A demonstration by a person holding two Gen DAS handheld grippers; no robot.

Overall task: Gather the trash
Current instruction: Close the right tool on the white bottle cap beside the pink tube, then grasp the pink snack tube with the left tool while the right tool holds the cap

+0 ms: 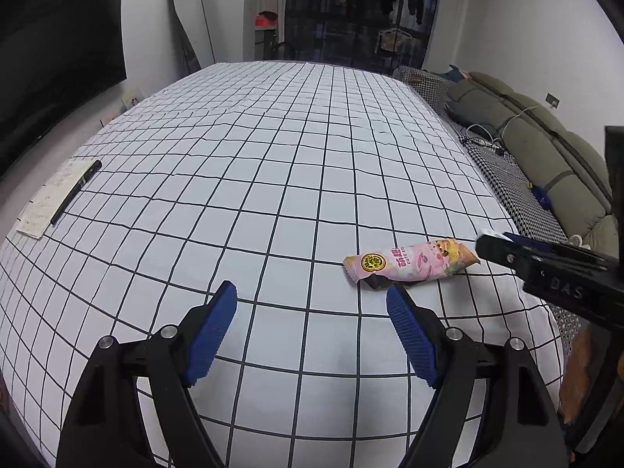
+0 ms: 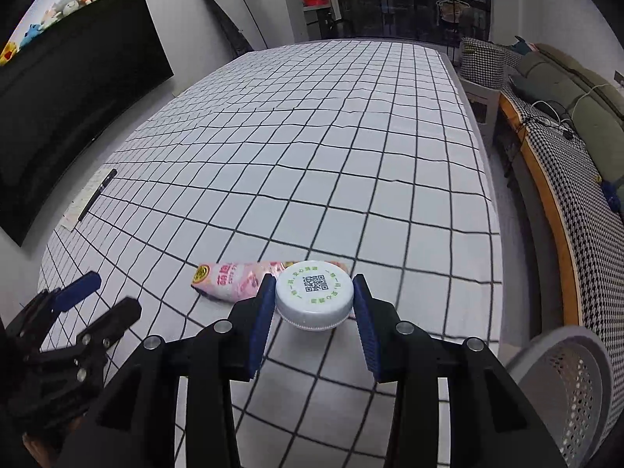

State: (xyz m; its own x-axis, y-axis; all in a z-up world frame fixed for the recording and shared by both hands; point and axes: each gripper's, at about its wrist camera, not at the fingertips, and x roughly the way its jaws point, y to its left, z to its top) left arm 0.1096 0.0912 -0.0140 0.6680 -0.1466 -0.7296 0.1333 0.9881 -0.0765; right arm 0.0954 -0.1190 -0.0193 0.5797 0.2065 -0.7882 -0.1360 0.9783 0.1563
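A pink snack wrapper (image 1: 411,263) lies flat on the grid-patterned tablecloth (image 1: 273,156), just ahead and right of my left gripper (image 1: 312,292), which is open and empty. In the right wrist view my right gripper (image 2: 314,292) is shut on a white bottle cap (image 2: 314,298) with a QR code on top, held above the near end of the wrapper (image 2: 230,280). The left gripper (image 2: 97,292) shows at the lower left of that view. The right gripper's body (image 1: 546,269) reaches in from the right of the left wrist view, its tip by the wrapper's right end.
A paper sheet (image 1: 50,199) with a black pen (image 1: 76,191) lies at the table's far left edge. A grey perforated bin (image 2: 569,386) stands off the table's near right corner. A sofa (image 1: 546,148) runs along the right. A dark screen (image 2: 58,117) is on the left wall.
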